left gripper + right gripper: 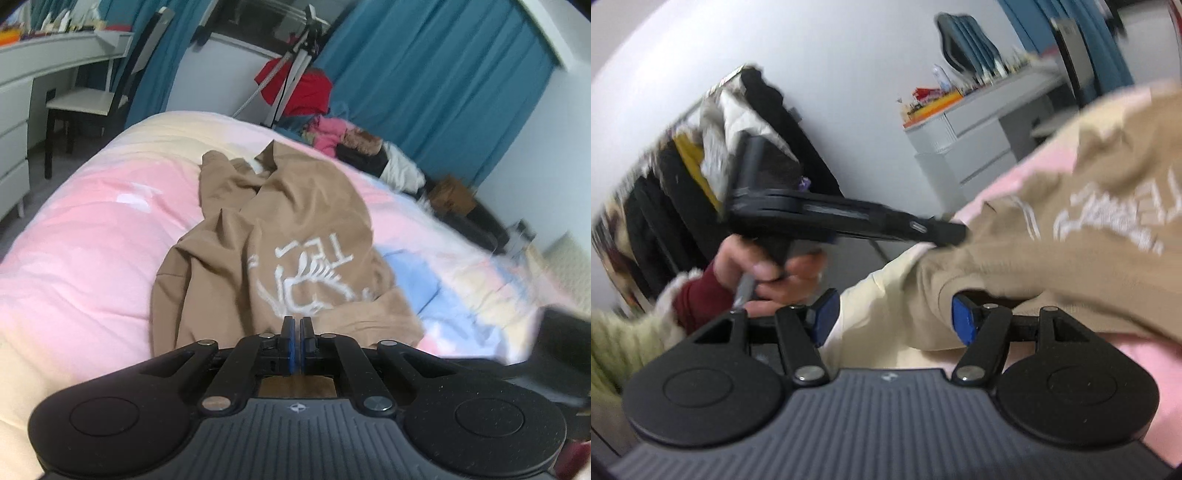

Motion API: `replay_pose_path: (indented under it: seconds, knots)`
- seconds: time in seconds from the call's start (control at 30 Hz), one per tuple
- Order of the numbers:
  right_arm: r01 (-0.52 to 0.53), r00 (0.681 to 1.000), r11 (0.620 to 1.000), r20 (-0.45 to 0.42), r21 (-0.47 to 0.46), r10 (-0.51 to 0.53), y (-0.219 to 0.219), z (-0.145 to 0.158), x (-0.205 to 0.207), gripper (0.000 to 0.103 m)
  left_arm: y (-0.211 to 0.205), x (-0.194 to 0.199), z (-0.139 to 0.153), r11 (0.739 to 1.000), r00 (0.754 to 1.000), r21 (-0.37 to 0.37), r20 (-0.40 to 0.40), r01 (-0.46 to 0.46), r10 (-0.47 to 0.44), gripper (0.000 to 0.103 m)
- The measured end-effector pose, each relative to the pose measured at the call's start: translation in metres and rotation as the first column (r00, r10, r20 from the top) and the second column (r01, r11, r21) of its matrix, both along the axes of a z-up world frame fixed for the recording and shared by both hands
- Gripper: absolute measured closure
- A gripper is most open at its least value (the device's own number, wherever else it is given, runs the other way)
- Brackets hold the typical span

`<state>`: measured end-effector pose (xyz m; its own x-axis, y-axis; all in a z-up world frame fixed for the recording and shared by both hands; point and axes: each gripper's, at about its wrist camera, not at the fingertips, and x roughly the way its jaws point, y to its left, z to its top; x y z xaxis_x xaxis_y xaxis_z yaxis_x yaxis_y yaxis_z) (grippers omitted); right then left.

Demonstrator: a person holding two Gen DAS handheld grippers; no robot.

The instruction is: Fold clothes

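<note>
A tan sweatshirt with a white print lies crumpled on the pink, yellow and blue bedspread. My left gripper is shut at the sweatshirt's near hem; whether cloth is pinched between the pads is hidden. In the right wrist view, my right gripper is open, its blue pads on either side of the sweatshirt's near edge on the bedspread. The left gripper's body also shows in the right wrist view, held by a hand and touching the sweatshirt.
A white desk and a chair stand left of the bed. A tripod, red clothes and a clothes pile sit behind the bed by blue curtains. Grey drawers show in the right wrist view.
</note>
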<state>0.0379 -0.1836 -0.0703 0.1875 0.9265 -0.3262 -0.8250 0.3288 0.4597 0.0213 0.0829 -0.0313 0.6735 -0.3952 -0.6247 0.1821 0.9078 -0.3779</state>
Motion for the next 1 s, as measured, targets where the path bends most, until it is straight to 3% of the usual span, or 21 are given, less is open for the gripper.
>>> replay_pose_path:
  seconds: [0.13, 0.27, 0.4, 0.53, 0.67, 0.73, 0.83, 1.0]
  knots:
    - [0.022, 0.984, 0.989, 0.179, -0.143, 0.004, 0.001, 0.02, -0.039, 0.037, -0.013, -0.003, -0.006, 0.997, 0.999, 0.071, -0.009, 0.036, -0.035, 0.102]
    - [0.155, 0.969, 0.979, 0.216, -0.135, -0.123, -0.011, 0.037, -0.038, 0.039, -0.026, -0.007, -0.011, 0.988, 0.997, 0.137, -0.008, 0.071, -0.07, 0.101]
    - [0.298, 0.936, 0.921, 0.268, -0.252, -0.23, -0.013, 0.044, -0.029, 0.039, -0.033, -0.007, -0.013, 0.982, 0.997, 0.173, -0.003, 0.082, -0.082, 0.1]
    - [0.468, 0.869, 0.819, 0.34, -0.331, -0.359, -0.02, 0.037, -0.02, 0.039, -0.038, -0.013, -0.01, 0.976, 0.994, 0.197, 0.043, 0.089, -0.099, 0.096]
    - [0.606, 0.795, 0.634, 0.407, -0.481, -0.45, -0.014, 0.003, 0.005, 0.04, -0.06, -0.028, -0.007, 0.957, 0.974, 0.242, 0.115, 0.162, -0.194, 0.092]
    - [0.629, 0.777, 0.559, 0.412, -0.541, -0.475, -0.011, -0.014, 0.017, 0.041, -0.076, -0.033, -0.011, 0.941, 0.962, 0.27, 0.122, 0.205, -0.244, 0.09]
    - [0.667, 0.733, 0.492, 0.373, -0.56, -0.568, -0.016, -0.027, 0.033, 0.041, -0.102, -0.038, -0.028, 0.903, 0.946, 0.341, 0.095, 0.261, -0.309, 0.085]
    - [0.739, 0.654, 0.472, 0.343, -0.48, -0.674, -0.03, -0.021, 0.042, 0.041, -0.13, -0.039, -0.057, 0.792, 0.944, 0.56, 0.047, 0.245, -0.325, 0.074]
